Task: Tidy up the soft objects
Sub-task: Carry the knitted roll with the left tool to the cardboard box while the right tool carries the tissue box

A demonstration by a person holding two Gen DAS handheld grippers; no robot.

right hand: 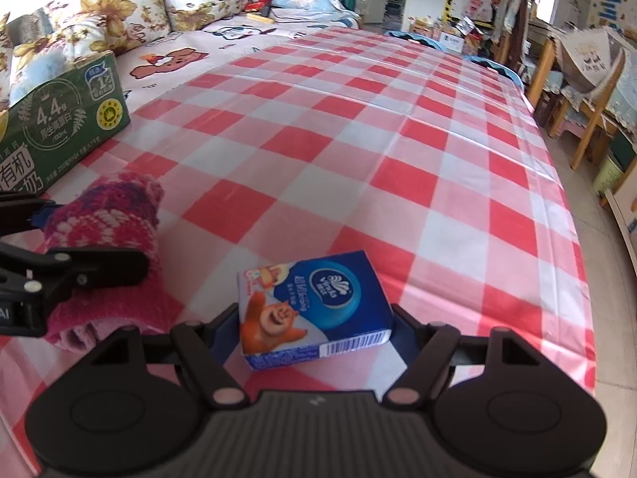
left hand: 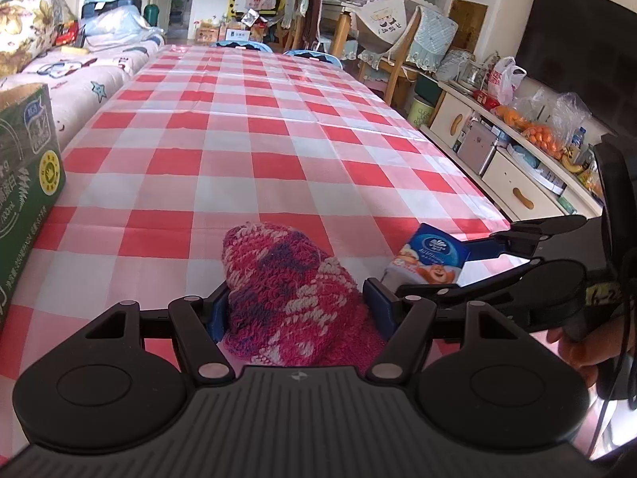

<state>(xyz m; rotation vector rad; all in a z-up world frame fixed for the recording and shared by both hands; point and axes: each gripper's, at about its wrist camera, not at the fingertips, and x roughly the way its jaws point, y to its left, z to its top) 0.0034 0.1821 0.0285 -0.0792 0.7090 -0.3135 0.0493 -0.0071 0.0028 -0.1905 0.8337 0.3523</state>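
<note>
the left gripper pinches a pink knitted sock between its blue pads, the sock's toe reaching forward over the checked tablecloth near the table's near edge. just to its right, the right gripper grips a blue tissue pack by its two sides, tilted, close to the near right corner. farther along the left edge stands a green carton, open at the top. beyond that edge lies a sofa with flowered cushions; the far end of the table meets blue chairs.
</note>
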